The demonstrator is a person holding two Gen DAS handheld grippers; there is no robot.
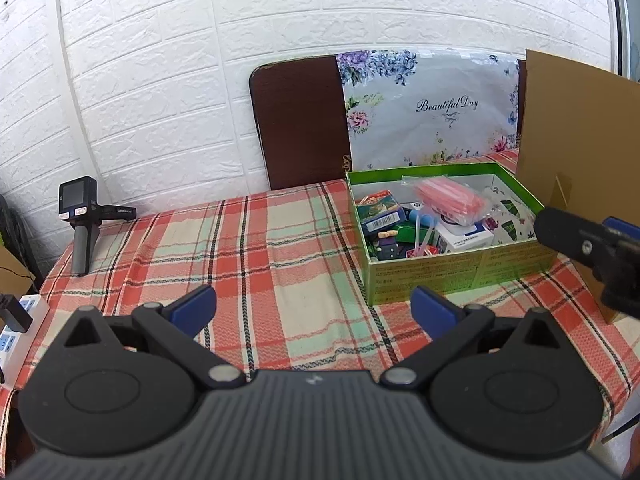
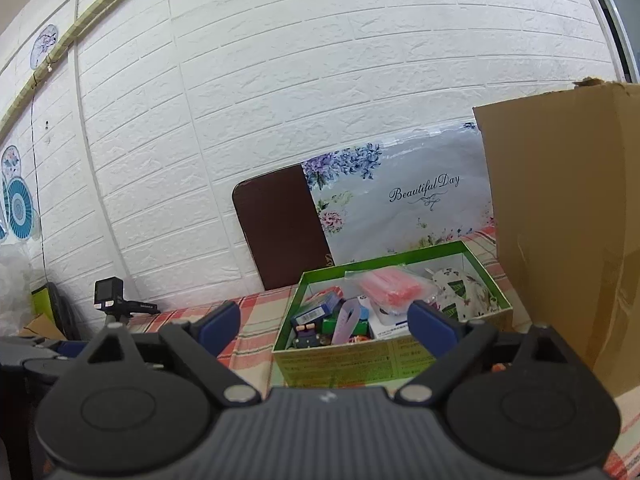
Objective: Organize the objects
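Observation:
A green cardboard box (image 1: 460, 276) stands on the plaid tablecloth (image 1: 260, 260), filled with several small items: a clear bag of pink sticks (image 1: 448, 198), small cartons, a white box. My left gripper (image 1: 314, 310) is open and empty above the cloth, left and in front of the box. My right gripper (image 2: 324, 322) is open and empty, hovering just in front of the same box (image 2: 360, 360); the bag of pink sticks (image 2: 394, 286) lies on top. The right gripper's body also shows at the right edge of the left wrist view (image 1: 592, 248).
A tall brown cardboard box (image 2: 568, 240) stands right of the green box. A floral "Beautiful Day" bag (image 1: 432, 108) and a brown board (image 1: 300, 120) lean on the white brick wall. A small camera on a handle (image 1: 80, 224) stands at the table's left; a power strip (image 1: 16, 320) lies beyond that edge.

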